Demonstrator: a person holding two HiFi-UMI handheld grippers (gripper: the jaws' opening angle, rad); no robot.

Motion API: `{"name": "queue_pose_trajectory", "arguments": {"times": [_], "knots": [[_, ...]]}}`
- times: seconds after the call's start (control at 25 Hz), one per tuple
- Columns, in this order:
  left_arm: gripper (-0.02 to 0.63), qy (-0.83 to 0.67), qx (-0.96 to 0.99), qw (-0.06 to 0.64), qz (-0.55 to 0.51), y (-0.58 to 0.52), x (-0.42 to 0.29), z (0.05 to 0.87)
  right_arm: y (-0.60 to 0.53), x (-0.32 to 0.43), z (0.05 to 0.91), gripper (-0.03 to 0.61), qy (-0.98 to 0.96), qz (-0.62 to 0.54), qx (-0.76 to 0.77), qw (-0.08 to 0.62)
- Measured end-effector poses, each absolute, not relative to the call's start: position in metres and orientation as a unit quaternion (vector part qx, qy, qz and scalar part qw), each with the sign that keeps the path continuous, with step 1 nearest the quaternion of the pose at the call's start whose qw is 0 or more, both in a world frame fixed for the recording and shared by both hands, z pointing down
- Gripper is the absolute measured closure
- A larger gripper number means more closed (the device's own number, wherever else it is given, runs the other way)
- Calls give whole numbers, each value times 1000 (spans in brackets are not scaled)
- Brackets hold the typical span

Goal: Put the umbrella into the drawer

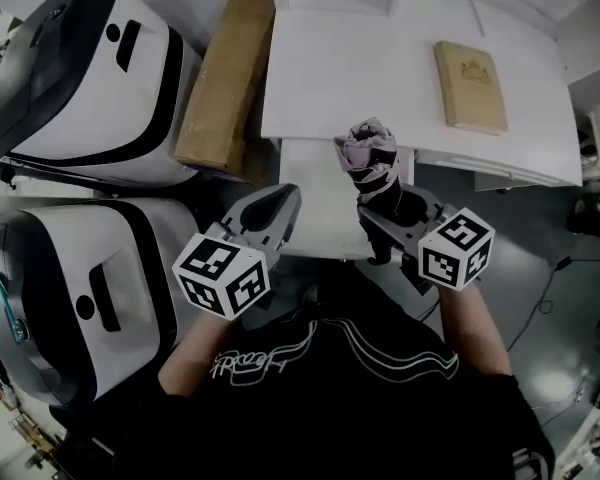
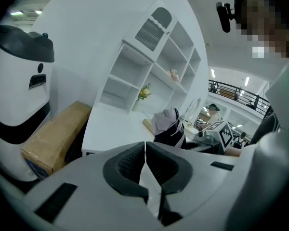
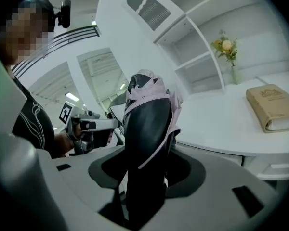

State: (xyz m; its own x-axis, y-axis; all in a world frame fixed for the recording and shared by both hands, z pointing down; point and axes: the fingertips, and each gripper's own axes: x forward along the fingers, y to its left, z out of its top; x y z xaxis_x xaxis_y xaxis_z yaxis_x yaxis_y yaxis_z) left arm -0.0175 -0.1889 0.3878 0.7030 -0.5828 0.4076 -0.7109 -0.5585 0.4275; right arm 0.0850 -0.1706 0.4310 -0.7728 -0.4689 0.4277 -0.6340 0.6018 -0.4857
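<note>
My right gripper [image 1: 382,211] is shut on a folded black umbrella [image 1: 368,153] with a lilac canopy; its bunched end points away from me, over the front edge of the white desk [image 1: 360,68]. In the right gripper view the umbrella [image 3: 147,124] stands between the jaws of the right gripper [image 3: 147,177] and fills the gap. A white panel that looks like a pulled-out drawer [image 1: 320,193] juts from under the desk, below and between both grippers. My left gripper [image 1: 280,200] hovers at its left side; the left gripper [image 2: 145,153] has its pads together on nothing. The umbrella [image 2: 167,124] shows beyond it.
A tan book [image 1: 470,86] lies on the desk's right part. A cardboard box [image 1: 225,78] stands left of the desk, beside two large white-and-black machines [image 1: 80,68] [image 1: 70,308]. A white shelf unit [image 2: 154,66] with a vase of flowers [image 3: 227,52] rises at the desk's back.
</note>
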Motion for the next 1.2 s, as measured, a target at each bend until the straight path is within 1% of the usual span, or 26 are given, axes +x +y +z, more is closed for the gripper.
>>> {"name": "queue_pose_trajectory", "arguments": {"times": [0.48, 0.64, 0.88, 1.0, 1.2], "knots": [[588, -424, 824, 353, 127, -236, -51, 448, -210, 54, 567, 357, -870, 331, 211, 299], [588, -435, 812, 366, 133, -238, -60, 463, -214, 48, 620, 357, -851, 337, 202, 349], [588, -442, 802, 377, 141, -235, -65, 477, -215, 53, 694, 357, -814, 302, 201, 453], [586, -445, 798, 380, 144, -232, -70, 482, -217, 55, 717, 356, -800, 294, 209, 479], [587, -449, 790, 390, 149, -227, -77, 493, -218, 55, 741, 353, -784, 303, 215, 497]]}}
